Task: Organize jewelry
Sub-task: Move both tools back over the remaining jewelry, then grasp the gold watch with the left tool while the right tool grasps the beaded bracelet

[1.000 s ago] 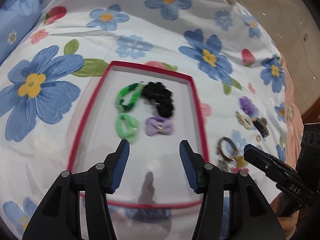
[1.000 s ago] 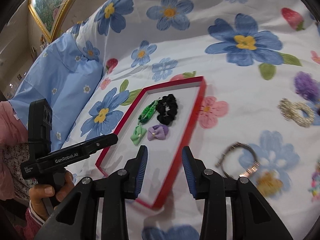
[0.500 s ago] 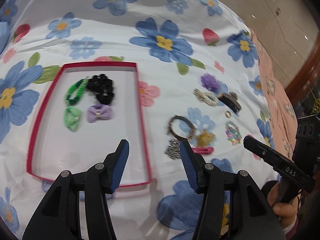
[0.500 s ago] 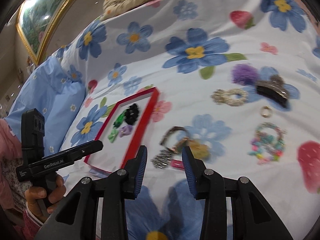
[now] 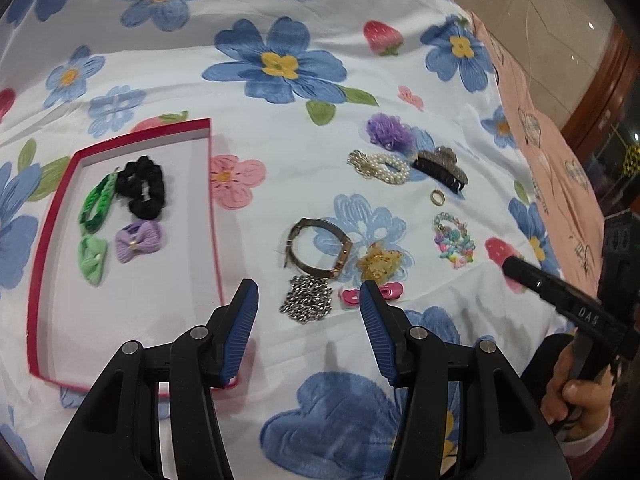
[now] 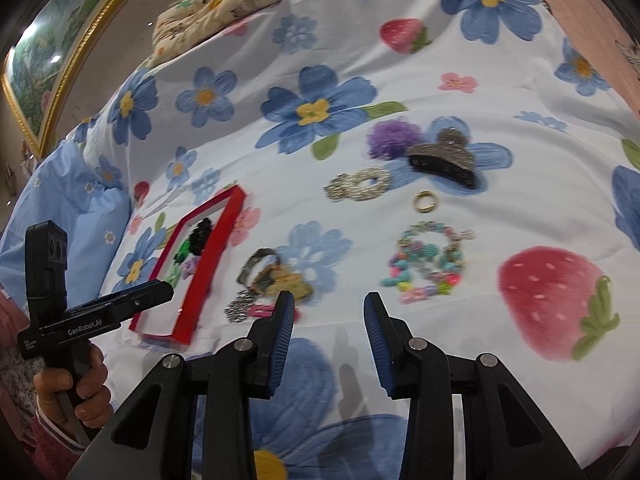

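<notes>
Right now both grippers hang above a flowered bedsheet (image 5: 280,128) with nothing between their blue pads. The left gripper (image 5: 308,322) has its jaws spread, empty, just near of a silver chain heap (image 5: 307,299) and a pink clip (image 5: 372,293). The right gripper (image 6: 329,338) also stands apart and empty, over bare sheet near a bright beaded bracelet (image 6: 428,266).

At the left of the left view lies a red-rimmed tray (image 5: 214,216), shallow and white inside. In its far part sit a black scrunchie (image 5: 143,186), a green braided band (image 5: 97,204) touching it, a green bow (image 5: 93,260) and a lilac bow (image 5: 139,241) side by side.

The loose jewelry lies on the sheet to the right of the tray, well apart from it: a metal bangle (image 5: 318,248) with a yellow clip (image 5: 379,263) just beside it, the chain heap nearer. Farther off lie a pearl bracelet (image 5: 380,167), a purple pompom (image 5: 387,130), a dark claw clip (image 5: 440,168) and a small gold ring (image 5: 437,197).

A hand (image 6: 74,390) grips the left tool's handle at the lower left of the right view
</notes>
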A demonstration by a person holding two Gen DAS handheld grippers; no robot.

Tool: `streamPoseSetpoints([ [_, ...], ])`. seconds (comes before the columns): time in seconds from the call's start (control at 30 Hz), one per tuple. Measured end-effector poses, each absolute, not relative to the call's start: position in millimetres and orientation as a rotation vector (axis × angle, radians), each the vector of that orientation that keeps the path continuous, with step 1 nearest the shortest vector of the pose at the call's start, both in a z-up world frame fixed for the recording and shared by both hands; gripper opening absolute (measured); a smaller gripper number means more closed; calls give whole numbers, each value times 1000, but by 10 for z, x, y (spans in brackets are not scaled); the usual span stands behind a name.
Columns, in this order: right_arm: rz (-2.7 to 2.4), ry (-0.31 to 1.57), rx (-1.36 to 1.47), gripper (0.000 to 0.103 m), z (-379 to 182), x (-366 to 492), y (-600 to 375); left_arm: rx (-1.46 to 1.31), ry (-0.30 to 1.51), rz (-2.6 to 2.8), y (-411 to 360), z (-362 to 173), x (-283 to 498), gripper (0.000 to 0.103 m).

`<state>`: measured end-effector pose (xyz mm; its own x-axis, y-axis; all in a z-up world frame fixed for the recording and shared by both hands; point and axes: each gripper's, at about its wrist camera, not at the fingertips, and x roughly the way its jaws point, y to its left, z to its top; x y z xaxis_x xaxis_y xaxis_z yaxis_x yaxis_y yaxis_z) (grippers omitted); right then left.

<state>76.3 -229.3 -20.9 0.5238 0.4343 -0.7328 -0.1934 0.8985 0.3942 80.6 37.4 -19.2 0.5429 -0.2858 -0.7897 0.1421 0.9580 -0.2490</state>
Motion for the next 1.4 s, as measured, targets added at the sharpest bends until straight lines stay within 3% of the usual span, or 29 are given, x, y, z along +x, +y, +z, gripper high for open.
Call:
streamPoseSetpoints([
  [0.6, 234, 1051, 302, 38, -633, 1443, -2788, -54, 1057, -312, -21, -618, 1402, 51],
  [0.93, 196, 1114, 287, 35, -940, 1663, -2738, 40, 1115, -369, -249, -840, 1544, 24],
  [1.1, 186, 1091, 285, 14, -927, 1675, -2756, 48, 1121, -397, -286, -908, 1576, 7],
  [1.4, 188, 1029, 266, 9, -743, 1616, -2706, -21, 1080, -405, -173, -772, 1503, 7],
])
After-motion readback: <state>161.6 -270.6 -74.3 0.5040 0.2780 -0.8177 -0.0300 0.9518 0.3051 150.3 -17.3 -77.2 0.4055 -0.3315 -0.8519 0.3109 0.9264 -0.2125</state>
